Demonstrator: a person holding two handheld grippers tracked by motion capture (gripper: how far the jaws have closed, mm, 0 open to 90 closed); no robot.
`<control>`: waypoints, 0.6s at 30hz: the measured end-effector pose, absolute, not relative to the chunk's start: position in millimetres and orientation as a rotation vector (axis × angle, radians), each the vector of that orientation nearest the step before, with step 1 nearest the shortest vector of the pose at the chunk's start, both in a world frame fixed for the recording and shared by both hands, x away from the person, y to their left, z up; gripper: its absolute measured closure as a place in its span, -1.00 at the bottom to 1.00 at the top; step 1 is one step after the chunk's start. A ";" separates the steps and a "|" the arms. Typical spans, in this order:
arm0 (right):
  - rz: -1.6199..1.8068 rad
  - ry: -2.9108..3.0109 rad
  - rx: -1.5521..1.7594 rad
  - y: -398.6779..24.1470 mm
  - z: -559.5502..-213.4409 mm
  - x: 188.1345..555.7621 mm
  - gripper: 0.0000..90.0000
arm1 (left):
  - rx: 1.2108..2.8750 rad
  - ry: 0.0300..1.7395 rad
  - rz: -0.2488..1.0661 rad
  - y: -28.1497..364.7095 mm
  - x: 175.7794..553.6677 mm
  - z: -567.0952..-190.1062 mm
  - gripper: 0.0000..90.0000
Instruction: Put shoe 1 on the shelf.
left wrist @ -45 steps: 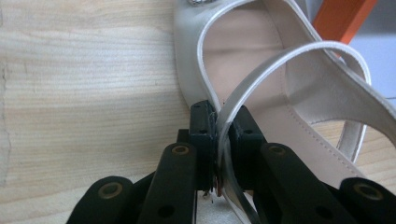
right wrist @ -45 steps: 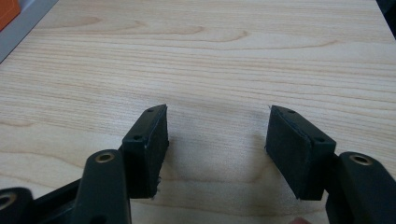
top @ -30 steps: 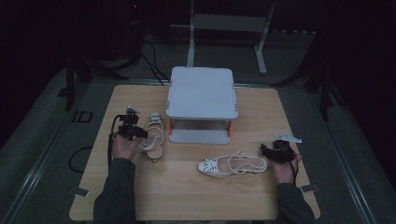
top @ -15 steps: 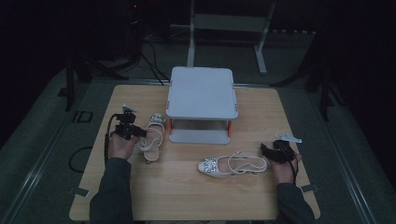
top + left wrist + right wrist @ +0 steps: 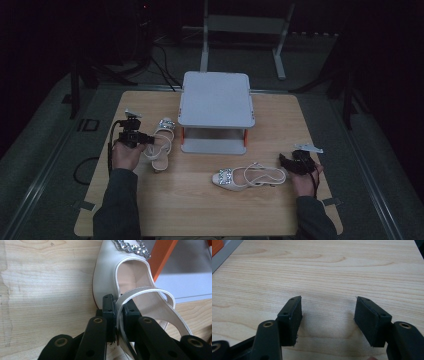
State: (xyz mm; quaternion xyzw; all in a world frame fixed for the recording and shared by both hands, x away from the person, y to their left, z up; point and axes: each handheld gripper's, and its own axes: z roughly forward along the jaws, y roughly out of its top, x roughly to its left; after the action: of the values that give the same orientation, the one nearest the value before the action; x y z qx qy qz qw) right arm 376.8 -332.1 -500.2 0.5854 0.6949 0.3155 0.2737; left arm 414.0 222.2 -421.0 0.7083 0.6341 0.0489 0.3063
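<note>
A white slingback sandal with a jewelled toe lies on the left of the wooden table, and my left gripper holds it from the left. In the left gripper view the jaws are shut on its thin heel strap, with the shoe's body on the wood just beyond. A matching sandal lies on its side at the front right. My right gripper rests just right of that sandal's heel. Its jaws are open, with only bare wood between the pads.
A grey two-level stand with orange legs stands at the back centre of the table, close to the right of the held sandal. Dark floor, cables and a metal frame surround the table.
My left hand has drifted slightly to the left with the sandal strap still pinched. The right hand and the other sandal have stayed put.
</note>
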 end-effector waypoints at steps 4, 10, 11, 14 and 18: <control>0.849 1.869 1.575 -332.0 -500.2 376.8 -0.14 | 1.864 1.675 0.155 222.3 411.8 -415.0 0.86; 0.849 1.869 1.575 -332.0 -500.2 376.8 -0.14 | 1.854 1.664 0.188 222.7 408.5 -406.0 0.86; 0.849 1.869 1.575 -332.1 -500.2 376.8 -0.14 | 1.849 1.662 0.194 222.5 408.0 -404.5 0.86; 0.849 1.869 1.575 -332.1 -500.2 376.8 -0.14 | 1.848 1.653 0.201 222.3 406.9 -399.6 0.86; 0.848 1.870 1.575 -332.1 -500.2 376.7 -0.14 | 1.842 1.645 0.217 221.2 405.6 -393.1 0.86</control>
State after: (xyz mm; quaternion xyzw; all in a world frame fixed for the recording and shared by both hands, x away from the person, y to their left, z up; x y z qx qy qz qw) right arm 376.7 -332.1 -500.2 0.5853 0.6951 0.3154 0.2734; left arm 405.6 221.2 -393.1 0.7026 0.6274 0.0826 0.3255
